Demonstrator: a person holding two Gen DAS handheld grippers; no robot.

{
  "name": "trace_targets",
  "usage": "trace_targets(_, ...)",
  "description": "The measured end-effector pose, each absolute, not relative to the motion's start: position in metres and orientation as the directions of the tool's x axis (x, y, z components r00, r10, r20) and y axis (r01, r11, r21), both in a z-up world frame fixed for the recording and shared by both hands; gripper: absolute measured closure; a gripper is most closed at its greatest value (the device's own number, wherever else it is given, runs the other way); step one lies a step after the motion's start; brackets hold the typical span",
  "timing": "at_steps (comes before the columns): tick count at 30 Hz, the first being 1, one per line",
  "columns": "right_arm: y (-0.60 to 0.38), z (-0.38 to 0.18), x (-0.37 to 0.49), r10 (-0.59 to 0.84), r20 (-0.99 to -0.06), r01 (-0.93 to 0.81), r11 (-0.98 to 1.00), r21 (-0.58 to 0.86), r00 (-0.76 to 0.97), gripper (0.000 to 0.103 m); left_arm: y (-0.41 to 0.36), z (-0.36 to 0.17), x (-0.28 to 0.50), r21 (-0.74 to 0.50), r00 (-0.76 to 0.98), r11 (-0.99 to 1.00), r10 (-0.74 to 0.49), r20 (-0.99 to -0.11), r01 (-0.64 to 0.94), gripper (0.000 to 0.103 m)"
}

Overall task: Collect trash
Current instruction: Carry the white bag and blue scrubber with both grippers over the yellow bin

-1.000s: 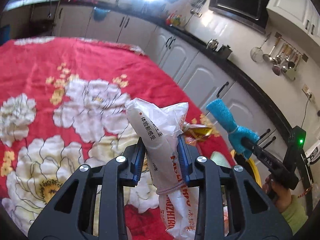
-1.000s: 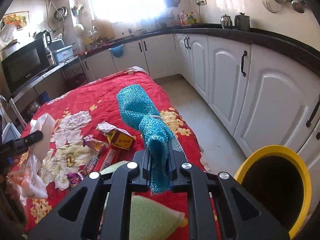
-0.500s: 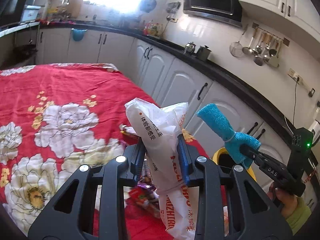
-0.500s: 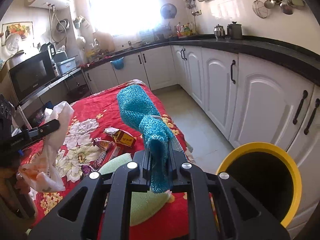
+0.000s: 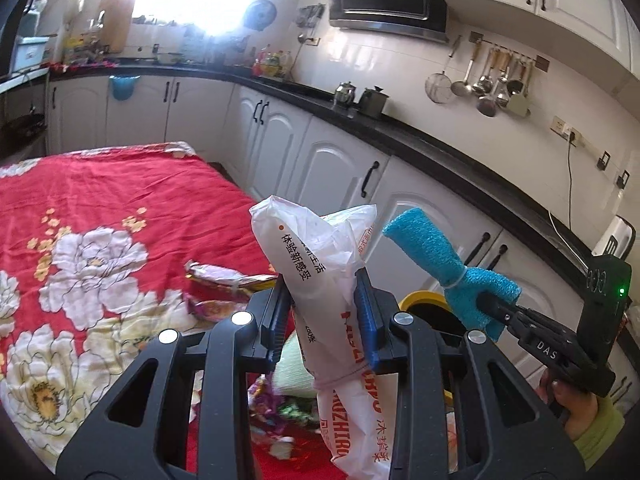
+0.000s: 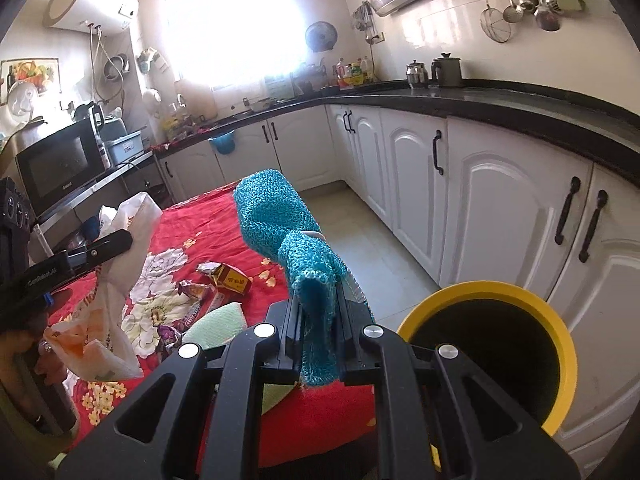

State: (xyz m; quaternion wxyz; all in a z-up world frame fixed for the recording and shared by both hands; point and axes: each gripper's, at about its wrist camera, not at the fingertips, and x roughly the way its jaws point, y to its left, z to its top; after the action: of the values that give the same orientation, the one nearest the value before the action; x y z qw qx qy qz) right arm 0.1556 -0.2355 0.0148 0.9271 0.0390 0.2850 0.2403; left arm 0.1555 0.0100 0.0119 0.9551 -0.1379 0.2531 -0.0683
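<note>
Overhead, left gripper [image 5: 322, 302] fingers pinching white bag [image 5: 316, 264] printed "体验新感受"; right gripper [image 6: 318, 320] clamping teal cloth [image 6: 280, 216].

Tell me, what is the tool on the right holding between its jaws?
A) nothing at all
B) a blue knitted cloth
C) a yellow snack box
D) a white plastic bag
B: the right gripper has its jaws closed on the blue knitted cloth, which sticks up above the table; the white plastic bag is in the left gripper.
</note>
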Motion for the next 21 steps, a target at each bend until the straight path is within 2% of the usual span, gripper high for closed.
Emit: trace_targets(21,-0.302,0.021,0.132,0.387,-0.479,-0.319,0.922,0.220,0.788,0.091,-0.077,0.026,0.177,-0.248,0.850,0.947,-0.297,-0.435,0.204,0.080)
